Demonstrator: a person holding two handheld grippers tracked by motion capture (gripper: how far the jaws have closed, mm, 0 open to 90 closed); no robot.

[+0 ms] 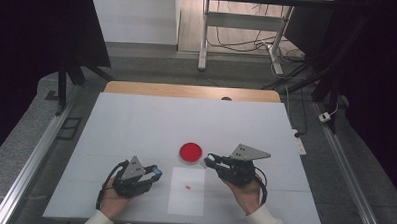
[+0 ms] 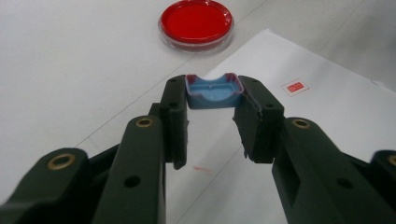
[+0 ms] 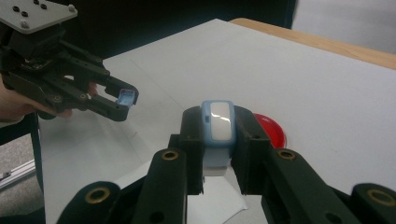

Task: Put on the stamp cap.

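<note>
My left gripper [image 2: 214, 89] is shut on a small blue cap [image 2: 214, 97], hollow side up, pinched between the jaw tips. In the high view the left gripper [image 1: 156, 171] sits low at the left of a white paper sheet [image 1: 186, 199]. My right gripper [image 3: 218, 117] is shut on a blue case with a white face [image 3: 218, 122], held upright. In the high view the right gripper [image 1: 210, 160] points left, just right of a red round dish [image 1: 190, 152]. The right gripper view also shows the left gripper [image 3: 122, 103] with the blue cap [image 3: 126, 97], apart from the case.
The red dish [image 2: 196, 22] lies on the white table cover [image 1: 136, 125] beyond both grippers. A small red mark [image 1: 188, 186] is printed on the paper sheet [image 2: 289, 121]. The table's wooden far edge [image 1: 192, 91] shows at the back, with metal rails [image 1: 35, 156] at the sides.
</note>
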